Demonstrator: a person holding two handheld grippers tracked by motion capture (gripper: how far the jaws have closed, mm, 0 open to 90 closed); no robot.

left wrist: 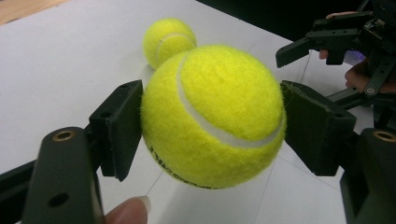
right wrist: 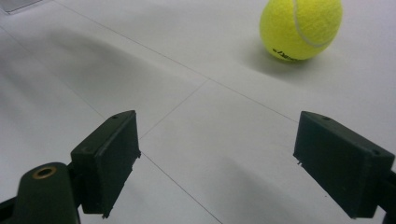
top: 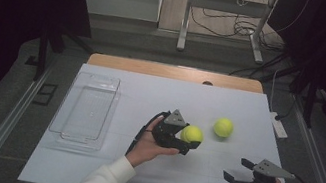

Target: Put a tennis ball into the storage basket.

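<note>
A yellow tennis ball (left wrist: 212, 114) sits clamped between the two black pads of my left gripper (left wrist: 212, 121), lifted off the white table near its middle. From above, that ball (top: 192, 134) shows at the tip of the left gripper (top: 191, 142). A second tennis ball (top: 223, 127) rests on the table just right of it, also seen behind the held ball (left wrist: 166, 39) and far ahead in the right gripper view (right wrist: 301, 28). My right gripper (top: 236, 169) hovers open near the table's front right, its jaws (right wrist: 217, 158) wide apart with nothing between them.
A clear plastic tray (top: 86, 111) lies at the table's left side. The white table sheet (top: 160, 182) ends close in front of both hands. Beyond the far edge are a metal stand (top: 224, 21) and cables on the floor.
</note>
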